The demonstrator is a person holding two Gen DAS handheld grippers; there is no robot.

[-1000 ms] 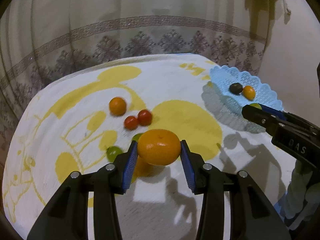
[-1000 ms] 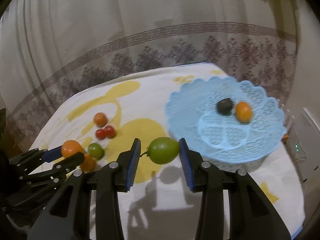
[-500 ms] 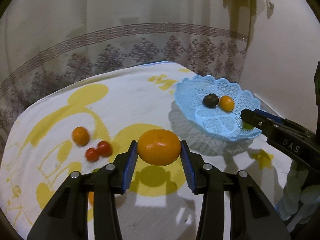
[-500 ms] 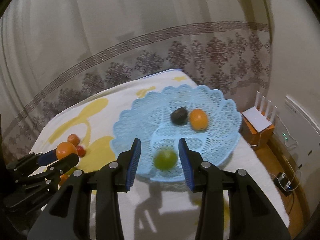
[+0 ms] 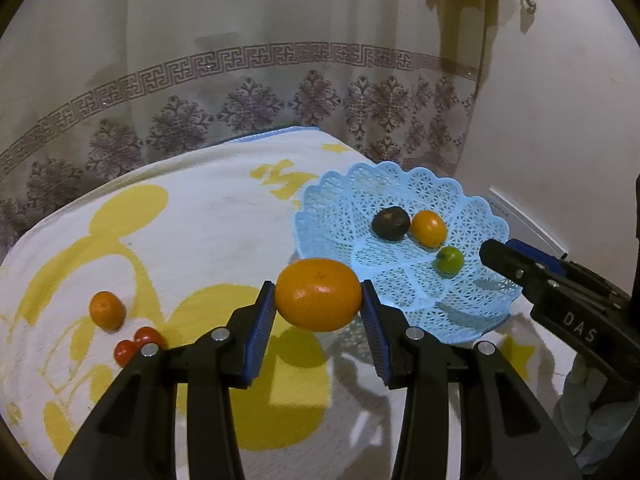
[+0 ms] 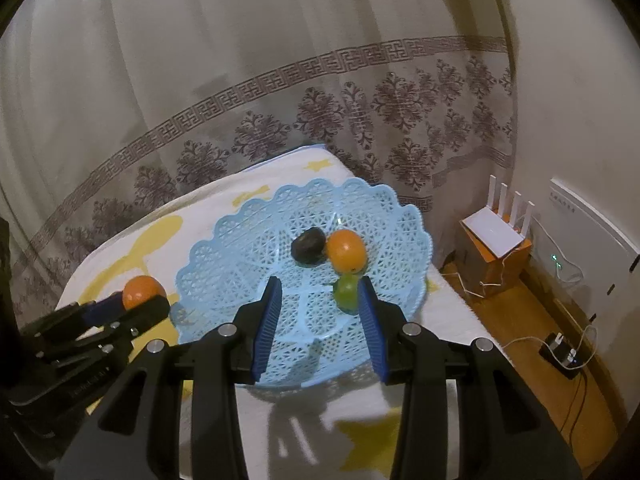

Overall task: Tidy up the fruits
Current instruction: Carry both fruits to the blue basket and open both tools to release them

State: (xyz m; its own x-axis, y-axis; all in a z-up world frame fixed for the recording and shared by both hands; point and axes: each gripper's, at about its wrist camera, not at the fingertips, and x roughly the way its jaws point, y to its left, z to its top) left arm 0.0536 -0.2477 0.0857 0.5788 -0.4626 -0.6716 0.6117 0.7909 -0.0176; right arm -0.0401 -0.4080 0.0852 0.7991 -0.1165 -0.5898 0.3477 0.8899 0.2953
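**Orange held beside the basket, green fruit lying inside**

The left hand-held gripper (image 5: 319,308) was clenched on a large orange (image 5: 319,300), its blue pads pressing both sides of the fruit and holding it in the air just in front of the near rim of the light-blue lattice basket (image 5: 332,216). The right hand-held gripper (image 6: 319,312) hung over the basket with its jaws parted and nothing between them. A green fruit (image 6: 346,289) lay on the basket floor, close to the inner face of the gripper's right finger; whether it touched the pad could not be told. Behind it sat a small orange (image 6: 346,251) touching a dark fruit (image 6: 307,242). The basket rested on a white cloth with yellow patterns (image 5: 200,216). Well to the left on that cloth lay another small orange (image 5: 106,309), and just beside it two red tomatoes (image 5: 136,346) touching each other. A patterned curtain (image 5: 248,80) hung behind.
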